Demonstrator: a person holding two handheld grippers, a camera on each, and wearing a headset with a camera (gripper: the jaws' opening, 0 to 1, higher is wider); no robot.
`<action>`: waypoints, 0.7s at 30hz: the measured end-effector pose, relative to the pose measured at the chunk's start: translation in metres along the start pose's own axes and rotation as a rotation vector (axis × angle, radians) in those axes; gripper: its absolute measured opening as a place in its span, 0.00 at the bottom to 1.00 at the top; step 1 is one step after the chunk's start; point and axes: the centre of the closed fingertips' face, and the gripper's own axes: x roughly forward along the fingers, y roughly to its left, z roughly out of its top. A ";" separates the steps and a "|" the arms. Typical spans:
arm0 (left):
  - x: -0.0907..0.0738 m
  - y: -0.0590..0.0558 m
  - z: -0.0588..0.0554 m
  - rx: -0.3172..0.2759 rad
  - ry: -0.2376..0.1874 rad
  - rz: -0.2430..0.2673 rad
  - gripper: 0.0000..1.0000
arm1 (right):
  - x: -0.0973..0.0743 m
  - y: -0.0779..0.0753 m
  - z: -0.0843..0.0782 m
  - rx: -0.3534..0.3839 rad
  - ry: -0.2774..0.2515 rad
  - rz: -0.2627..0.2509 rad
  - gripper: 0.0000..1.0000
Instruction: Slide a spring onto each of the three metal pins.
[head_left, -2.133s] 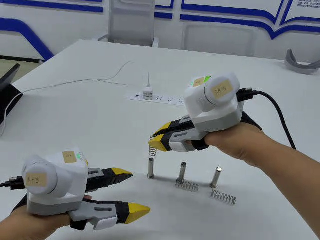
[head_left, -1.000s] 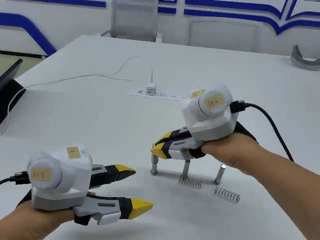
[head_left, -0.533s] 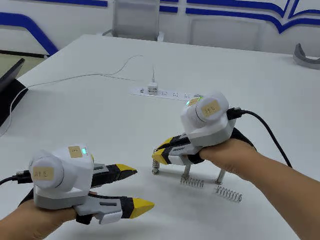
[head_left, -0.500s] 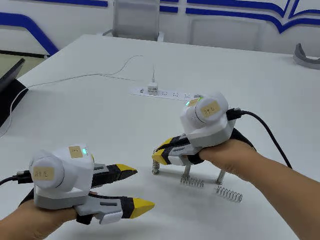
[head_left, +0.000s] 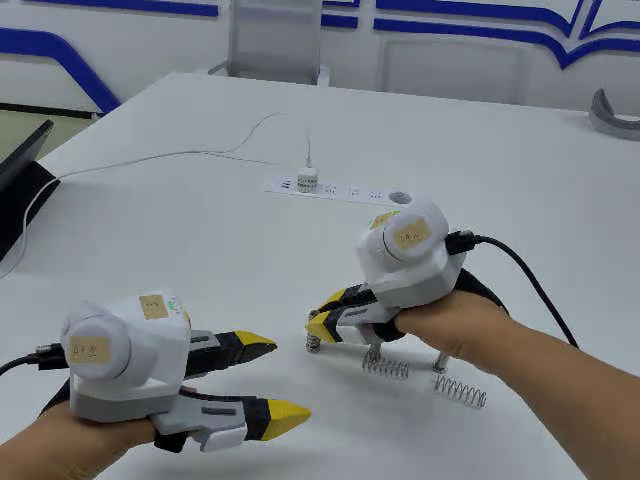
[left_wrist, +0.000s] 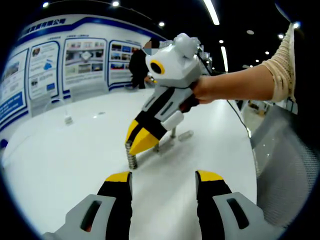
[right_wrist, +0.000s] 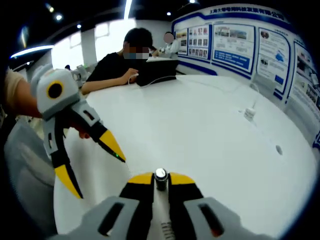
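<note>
Three short metal pins stand on the white table. My right gripper (head_left: 320, 326) sits low over the left pin (head_left: 313, 343), shut on a spring (left_wrist: 131, 157) that is threaded on that pin. The pin's top (right_wrist: 160, 173) pokes up between the right gripper's (right_wrist: 161, 180) jaws. The middle pin (head_left: 372, 349) and the right pin (head_left: 438, 362) are bare and partly hidden behind the hand. Two loose springs lie flat, one (head_left: 385, 367) by the middle pin and one (head_left: 460, 390) by the right pin. My left gripper (head_left: 274, 380) hovers open at the lower left, with nothing between its fingers (left_wrist: 119, 178).
A white power strip (head_left: 325, 187) with a plug and thin cable lies at the table's middle back. A grey chair (head_left: 275, 40) stands behind the table. A dark screen edge (head_left: 20, 190) is at the left. A person sits at a laptop (right_wrist: 155, 72) across the room.
The right gripper has come down with the spring, from above the left pin to low over it, so the spring now sits on the pin. The left gripper has stayed open in place.
</note>
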 end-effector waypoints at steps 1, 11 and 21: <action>0.000 0.000 0.000 0.000 0.000 0.000 0.52 | 0.000 0.000 0.000 -0.001 0.001 -0.001 0.12; 0.001 0.000 0.003 0.004 -0.004 -0.001 0.52 | -0.003 0.001 0.000 -0.004 -0.002 -0.003 0.15; 0.003 -0.002 0.004 0.007 -0.006 -0.006 0.51 | -0.021 0.002 0.005 -0.011 -0.030 -0.021 0.17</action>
